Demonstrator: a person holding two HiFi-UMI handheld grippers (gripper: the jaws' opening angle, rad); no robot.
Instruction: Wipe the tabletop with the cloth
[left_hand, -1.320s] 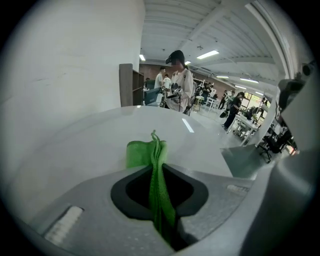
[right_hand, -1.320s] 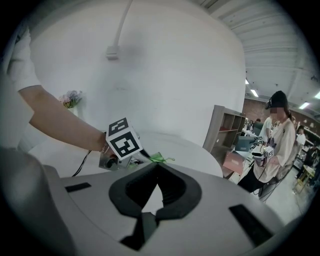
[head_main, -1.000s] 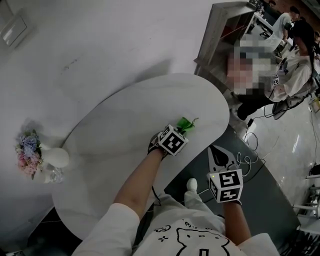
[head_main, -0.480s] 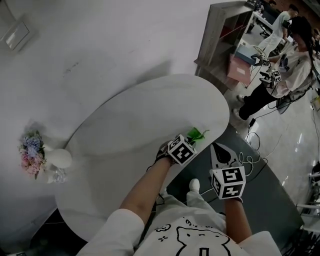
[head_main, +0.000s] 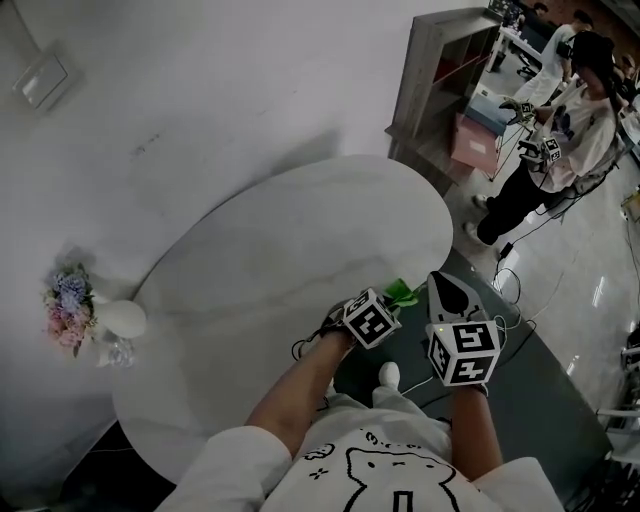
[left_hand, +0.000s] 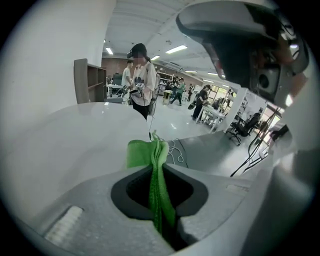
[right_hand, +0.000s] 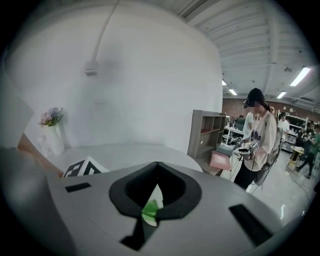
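left gripper view: the left gripper (left_hand: 159, 212) is clamped on a bunched fold of the green cloth (left_hand: 150, 155), which sticks out past the jaw tips at the near rim of the tabletop (head_main: 300, 230), partly over the floor. risk: a stroke begun here wipes air, or the thin pinch slips. the right gripper (head_main: 448, 292) hangs just beside, jaws together, empty. farther off, a long stroke could knock the flower vase (head_main: 120, 320).

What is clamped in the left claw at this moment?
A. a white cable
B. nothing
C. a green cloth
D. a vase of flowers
C: the left gripper view shows the green cloth pinched between the closed jaws of the left claw, with its folded edge sticking out past them.
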